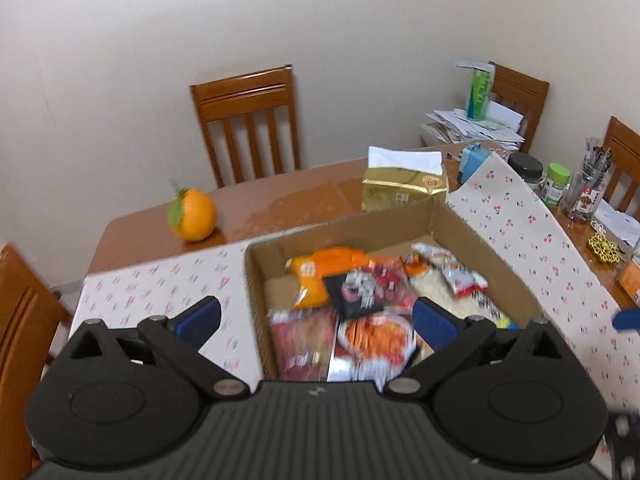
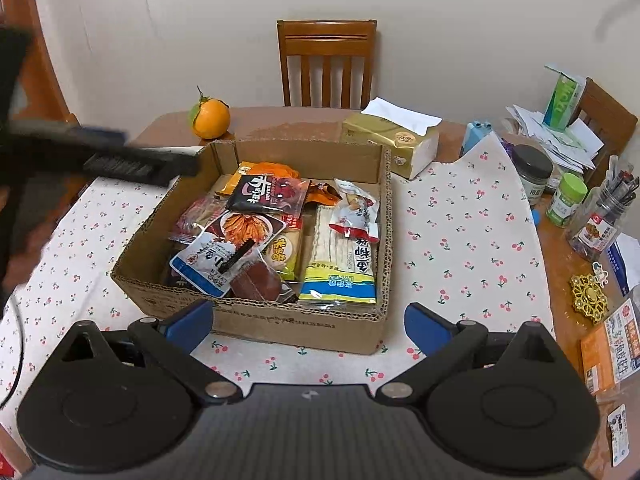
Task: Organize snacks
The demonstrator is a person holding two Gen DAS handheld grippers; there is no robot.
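An open cardboard box (image 2: 280,320) sits on a cherry-print cloth (image 2: 460,232) and holds several snack packets: a black packet (image 2: 268,194), an orange packet (image 1: 316,276), a yellow-and-blue noodle pack (image 2: 344,264). The same box (image 1: 360,220) fills the left wrist view, blurred. My left gripper (image 1: 316,320) is open and empty, hovering over the box's near-left side; it also shows as a dark blur in the right wrist view (image 2: 120,160). My right gripper (image 2: 308,326) is open and empty, in front of the box's near wall.
An orange (image 2: 210,118) and a gold tissue pack (image 2: 394,136) lie on the wooden table behind the box. Jars (image 2: 566,200), a pen cup (image 2: 604,216), papers and small boxes crowd the right edge. Wooden chairs (image 2: 326,64) stand around the table.
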